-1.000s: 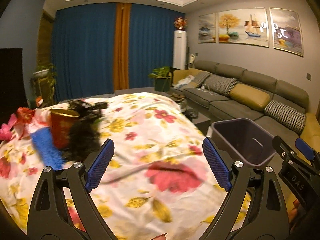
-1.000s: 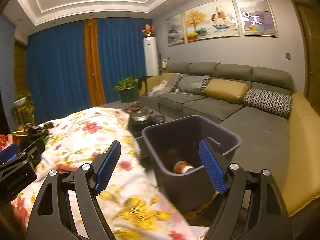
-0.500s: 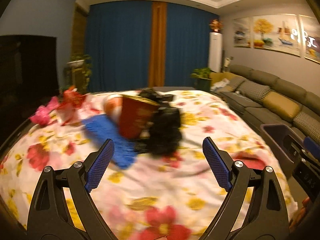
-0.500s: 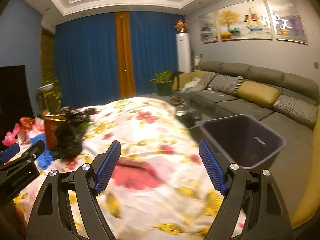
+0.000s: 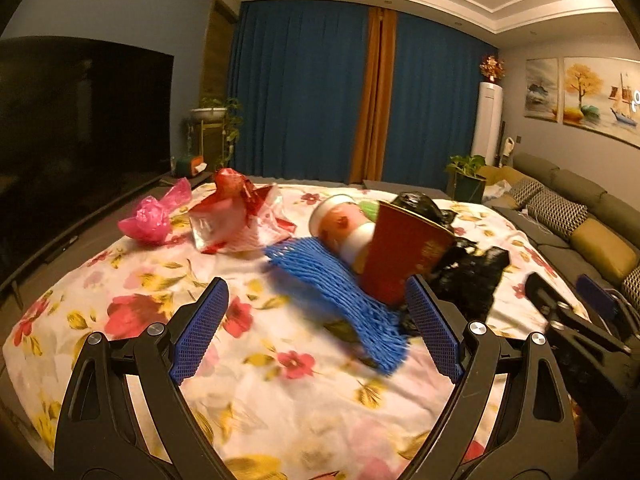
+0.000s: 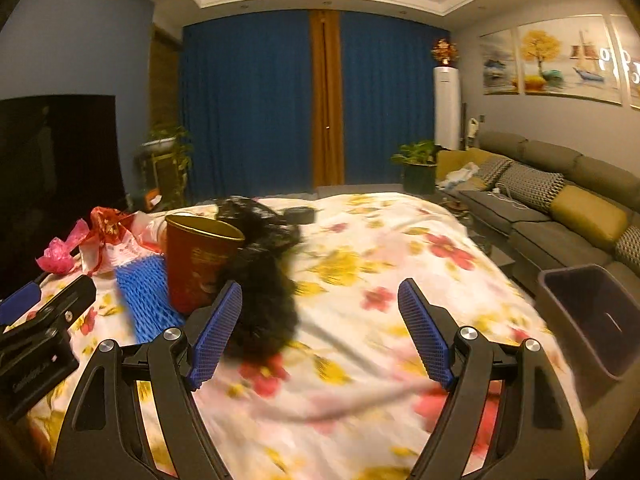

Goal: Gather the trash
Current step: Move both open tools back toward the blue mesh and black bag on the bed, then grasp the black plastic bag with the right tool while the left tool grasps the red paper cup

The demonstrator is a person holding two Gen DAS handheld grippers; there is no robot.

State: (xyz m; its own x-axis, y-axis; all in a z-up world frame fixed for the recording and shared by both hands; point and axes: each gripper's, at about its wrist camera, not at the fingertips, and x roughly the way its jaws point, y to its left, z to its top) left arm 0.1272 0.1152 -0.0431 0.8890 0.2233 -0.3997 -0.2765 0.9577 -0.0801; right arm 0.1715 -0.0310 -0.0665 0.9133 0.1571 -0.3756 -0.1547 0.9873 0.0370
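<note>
Trash lies on the floral-covered table (image 5: 280, 392): a blue foam net (image 5: 340, 300), a red paper cup (image 5: 404, 256), a black plastic bag (image 5: 468, 276), a white-and-orange bottle (image 5: 344, 224), red-white wrapping (image 5: 236, 216) and a pink bag (image 5: 152, 216). My left gripper (image 5: 316, 328) is open and empty, just short of the blue net and cup. My right gripper (image 6: 320, 328) is open and empty, with the black bag (image 6: 264, 296) and cup (image 6: 196, 264) by its left finger. The dark bin (image 6: 596, 316) stands at the right.
A grey sofa (image 6: 560, 200) with cushions runs along the right wall. A dark TV (image 5: 76, 128) stands at the left, plants (image 6: 416, 164) and blue curtains at the back. The right gripper's body (image 5: 580, 332) shows at the right of the left wrist view.
Both grippers have swung left from the bin toward the trash pile. The left one has come much closer to the blue net and cup. Both stayed open.
</note>
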